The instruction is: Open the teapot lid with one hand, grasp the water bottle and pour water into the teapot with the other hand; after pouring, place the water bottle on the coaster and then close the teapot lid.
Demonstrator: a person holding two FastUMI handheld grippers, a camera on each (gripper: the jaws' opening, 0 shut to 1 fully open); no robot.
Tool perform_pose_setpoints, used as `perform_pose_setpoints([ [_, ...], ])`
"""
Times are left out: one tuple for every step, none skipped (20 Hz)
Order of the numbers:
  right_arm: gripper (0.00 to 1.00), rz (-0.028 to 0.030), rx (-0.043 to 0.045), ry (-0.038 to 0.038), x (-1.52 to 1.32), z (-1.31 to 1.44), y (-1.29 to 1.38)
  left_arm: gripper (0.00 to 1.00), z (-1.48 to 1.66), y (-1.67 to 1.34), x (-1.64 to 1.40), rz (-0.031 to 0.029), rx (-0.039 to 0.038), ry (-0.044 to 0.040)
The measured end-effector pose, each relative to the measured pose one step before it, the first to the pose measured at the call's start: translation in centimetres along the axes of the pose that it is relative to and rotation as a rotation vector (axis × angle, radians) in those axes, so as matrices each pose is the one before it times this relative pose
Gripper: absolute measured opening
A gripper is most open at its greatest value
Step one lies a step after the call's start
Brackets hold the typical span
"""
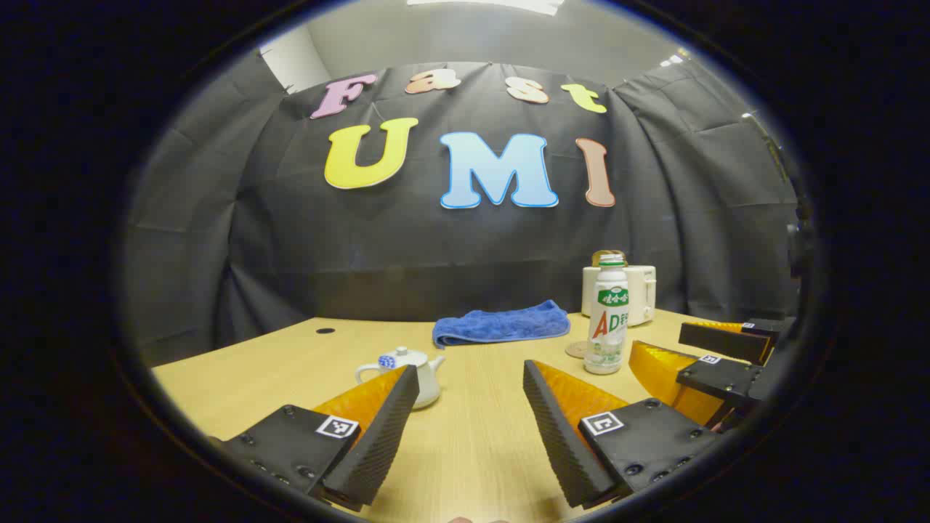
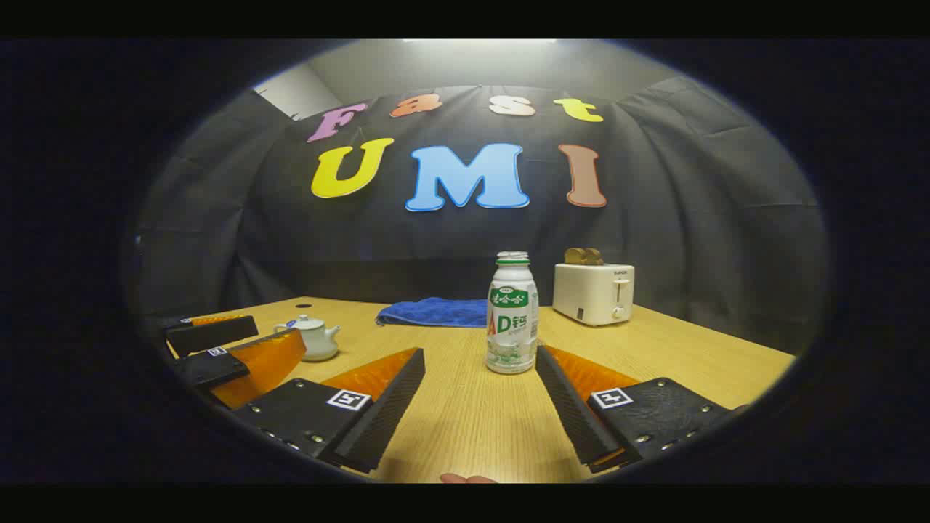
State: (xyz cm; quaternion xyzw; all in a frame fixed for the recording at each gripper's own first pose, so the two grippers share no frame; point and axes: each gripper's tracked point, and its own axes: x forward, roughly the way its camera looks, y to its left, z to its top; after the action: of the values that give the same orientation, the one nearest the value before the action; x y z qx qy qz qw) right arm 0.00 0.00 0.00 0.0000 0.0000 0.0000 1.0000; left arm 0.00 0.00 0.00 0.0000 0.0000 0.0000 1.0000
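Ahead of the right gripper (image 2: 479, 396), jaws apart, the upright bottle (image 2: 512, 316) stood nearest; the left gripper (image 1: 471, 425), likewise apart, faced the teapot (image 1: 407, 370).

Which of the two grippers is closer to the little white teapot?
Left. The left gripper has the teapot just ahead by one finger; the right gripper faces the water bottle, with the teapot off to its side.

Left tool (image 1: 471, 378) gapes wide; teapot (image 1: 407, 374) seemingly lidded, bottle (image 1: 607, 323) upright.
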Motion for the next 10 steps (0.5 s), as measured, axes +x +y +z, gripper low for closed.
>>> perform_pose_setpoints([
  [0.95, 0.0026, -0.00117, -0.00272, -0.035, 0.101, 0.005, 1.0, 0.092, -0.01, -0.03, 0.00195, -0.00086, 0.00247],
  [0.95, 0.00391, 0.00016, 0.00055, 0.003, -0.063, -0.003, 1.0, -0.143, -0.085, -0.049, -0.0001, 0.00154, -0.00172],
  [0.95, 0.00517, 0.00141, 0.00067, -0.023, 0.003, 0.113, 1.0, 0.078, -0.02, 0.063, 0.00039, -0.00101, 0.00144],
  [0.95, 0.00102, 0.00054, -0.00048, 0.049, 0.024, 0.002, 1.0, 0.005, 0.058, -0.107, -0.0003, 0.00064, -0.001],
  [0.95, 0.00115, -0.00171, 0.00113, -0.012, 0.013, 0.012, 1.0, 0.036, 0.049, -0.039, 0.00181, -0.00003, 0.00028],
  [0.95, 0.00879, -0.00121, 0.00201, -0.025, -0.082, 0.204, 1.0, -0.074, 0.431, -0.007, 0.01932, 0.00048, 0.00038],
  [0.95, 0.00893, 0.00073, 0.00233, -0.037, 0.043, 0.173, 1.0, 0.021, 0.542, -0.099, 0.01857, -0.00014, 0.00006],
  [0.95, 0.01323, 0.00865, 0.00032, -0.09, 0.177, 0.233, 1.0, -0.086, 0.011, -0.118, 0.00168, 0.00027, 0.00281],
  [0.95, 0.01103, 0.00787, -0.00882, -0.029, 0.542, 0.248, 1.0, -0.027, -0.321, -0.042, -0.01573, -0.00522, 0.00635],
  [0.95, 0.00449, 0.00278, -0.00824, 0.025, 0.515, 0.078, 1.0, -0.1, -0.402, 0.11, -0.01582, -0.00509, 0.00627],
])
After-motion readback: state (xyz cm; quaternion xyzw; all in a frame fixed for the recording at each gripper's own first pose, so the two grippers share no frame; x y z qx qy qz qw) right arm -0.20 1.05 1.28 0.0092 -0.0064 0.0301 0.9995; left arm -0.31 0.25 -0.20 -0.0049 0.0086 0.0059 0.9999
